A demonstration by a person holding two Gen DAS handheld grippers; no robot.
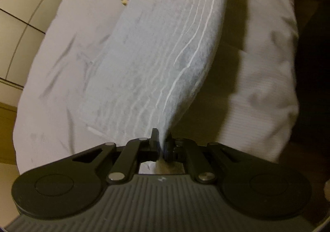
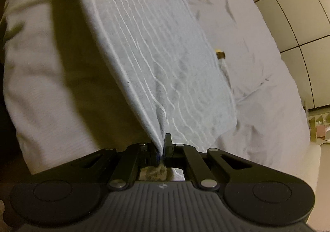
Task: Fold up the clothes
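A light blue garment with thin white stripes (image 1: 156, 50) stretches away from me over a white bed sheet (image 1: 61, 62). My left gripper (image 1: 162, 139) is shut on its near corner, the cloth rising out from between the fingers. In the right wrist view the same striped garment (image 2: 156, 50) runs up the middle, and my right gripper (image 2: 162, 145) is shut on its other near corner. The held edge hangs lifted above the bed and casts a dark shadow (image 2: 82, 71) under it. The far part lies on the sheet.
The white sheet (image 2: 247, 46) is wrinkled and covers the whole bed. Small tan bits (image 2: 220, 54) lie beside the garment's edge. Pale cupboard panels (image 1: 18, 11) stand beyond the bed. Cartons (image 2: 317, 126) sit on the floor at the right.
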